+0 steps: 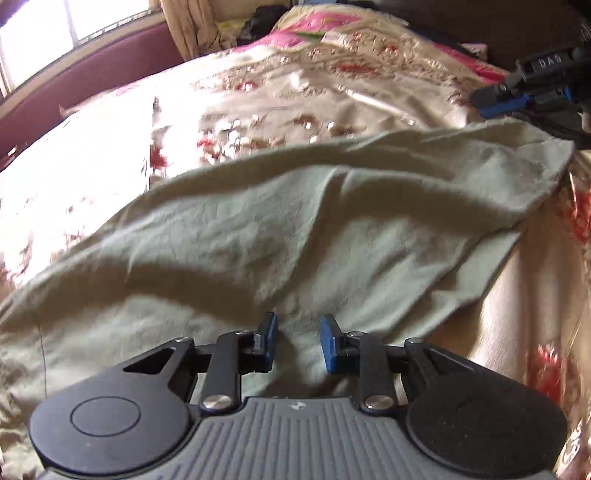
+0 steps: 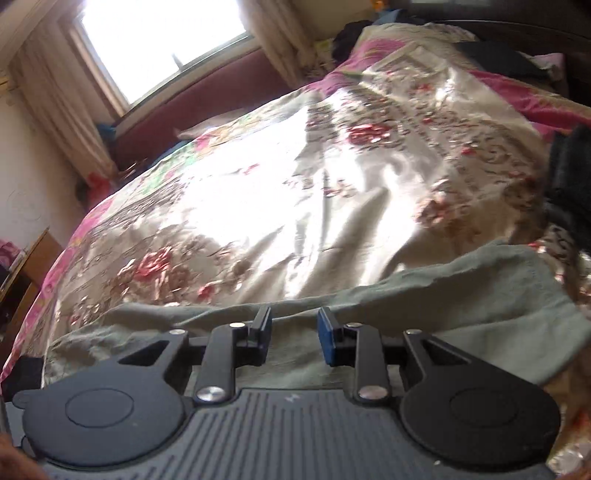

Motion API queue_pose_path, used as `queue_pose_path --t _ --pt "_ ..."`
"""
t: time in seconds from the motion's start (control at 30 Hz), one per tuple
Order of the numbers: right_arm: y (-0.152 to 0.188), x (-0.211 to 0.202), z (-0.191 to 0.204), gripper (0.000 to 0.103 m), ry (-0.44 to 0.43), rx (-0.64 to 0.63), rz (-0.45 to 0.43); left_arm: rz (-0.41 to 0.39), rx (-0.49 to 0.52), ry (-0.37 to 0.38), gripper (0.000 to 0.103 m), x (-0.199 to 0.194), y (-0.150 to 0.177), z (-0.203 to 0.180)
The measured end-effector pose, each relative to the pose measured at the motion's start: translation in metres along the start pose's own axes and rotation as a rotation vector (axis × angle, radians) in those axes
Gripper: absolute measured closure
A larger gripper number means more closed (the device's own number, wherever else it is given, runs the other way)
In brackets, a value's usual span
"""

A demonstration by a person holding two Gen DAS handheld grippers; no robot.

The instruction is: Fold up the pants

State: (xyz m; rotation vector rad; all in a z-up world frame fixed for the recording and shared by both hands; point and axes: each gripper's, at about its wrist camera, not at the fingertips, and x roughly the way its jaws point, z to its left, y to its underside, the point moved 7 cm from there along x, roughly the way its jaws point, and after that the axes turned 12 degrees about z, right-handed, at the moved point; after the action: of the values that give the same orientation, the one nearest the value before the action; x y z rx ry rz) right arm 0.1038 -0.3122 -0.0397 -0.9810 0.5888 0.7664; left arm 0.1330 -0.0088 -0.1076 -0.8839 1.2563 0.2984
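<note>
On the floral bedspread (image 1: pixel 258 110) lie the pale green pants (image 1: pixel 258 240), a rumpled, doubled-over band whose long axis runs across the bed, roughly parallel to the maroon headboard (image 2: pixel 207 99) under the window (image 2: pixel 162 33). In the left wrist view one end tapers to a corner pointing right, toward the other tool; the opposite end runs off the lower left. The left gripper (image 1: pixel 298 341) hangs over the near part of the pants, its blue-padded fingers (image 1: pixel 330 343) parted with only cloth seen below, nothing pinched. The right gripper (image 2: pixel 294 338), over the pants' far edge, likewise has fingers (image 2: pixel 327 343) apart and empty.
</note>
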Motion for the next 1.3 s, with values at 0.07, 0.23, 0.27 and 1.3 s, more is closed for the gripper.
queue_pose_path --t 0.07,0.23,0.27,1.3 --pt "-0.001 0.047 0.044 0.074 -0.106 -0.091 0.103 0.009 -0.020 0.050 0.062 -0.007 0.018 0.007" --pt "0.056 0.126 0.108 0.070 -0.163 -0.357 0.508 0.031 -0.009 0.058 0.062 -0.030 0.027 0.014" --pt "0.064 0.126 0.113 0.068 -0.154 -0.404 0.502 -0.020 -0.015 0.078 0.062 -0.041 0.019 0.016" --pt "-0.058 0.162 0.148 0.067 -0.438 -0.459 0.380 -0.051 -0.078 0.102 0.051 -0.001 0.002 0.046"
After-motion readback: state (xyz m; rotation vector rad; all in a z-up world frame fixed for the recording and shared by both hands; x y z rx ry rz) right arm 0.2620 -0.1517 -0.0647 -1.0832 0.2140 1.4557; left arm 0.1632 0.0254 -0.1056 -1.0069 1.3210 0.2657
